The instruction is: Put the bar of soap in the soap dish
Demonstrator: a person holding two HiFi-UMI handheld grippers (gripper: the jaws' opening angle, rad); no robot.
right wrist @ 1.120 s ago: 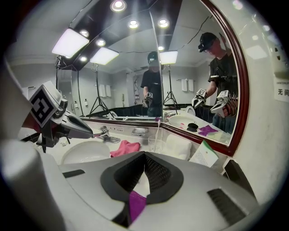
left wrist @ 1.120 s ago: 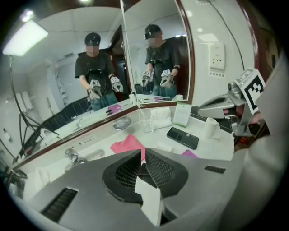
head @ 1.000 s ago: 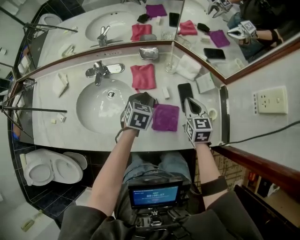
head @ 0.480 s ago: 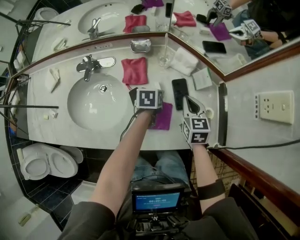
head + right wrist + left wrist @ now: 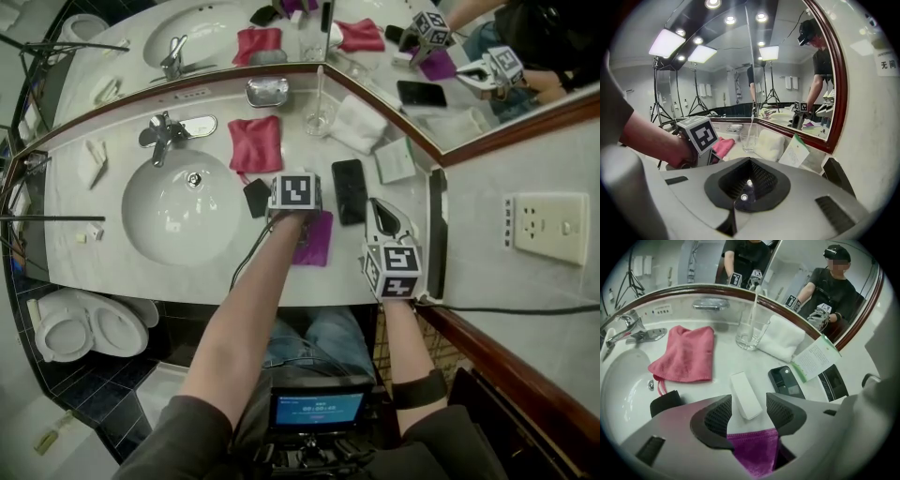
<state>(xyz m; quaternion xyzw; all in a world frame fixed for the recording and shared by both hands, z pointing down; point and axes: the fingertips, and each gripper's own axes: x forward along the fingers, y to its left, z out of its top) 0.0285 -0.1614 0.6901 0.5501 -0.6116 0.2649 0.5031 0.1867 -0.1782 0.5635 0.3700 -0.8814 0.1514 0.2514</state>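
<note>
The white bar of soap lies flat on the marble counter, between a pink cloth and a black phone. My left gripper points steeply down over it. Its jaws have just been opening, and the bar's near end lies between the pads with a gap on each side. In the head view the marker cube of that gripper hides the soap. The metal soap dish stands empty at the mirror's foot, behind the pink cloth. My right gripper hovers shut and empty to the right of the phone.
A purple cloth lies under the left gripper. A glass, a folded white towel and a card stand toward the mirror. The sink and faucet are at the left. A black pad lies beside the basin.
My left gripper has moved away from the sink's front edge, over the purple cloth and down onto the soap, rolling as it went, and its jaws have widened. The right gripper shifted slightly.
</note>
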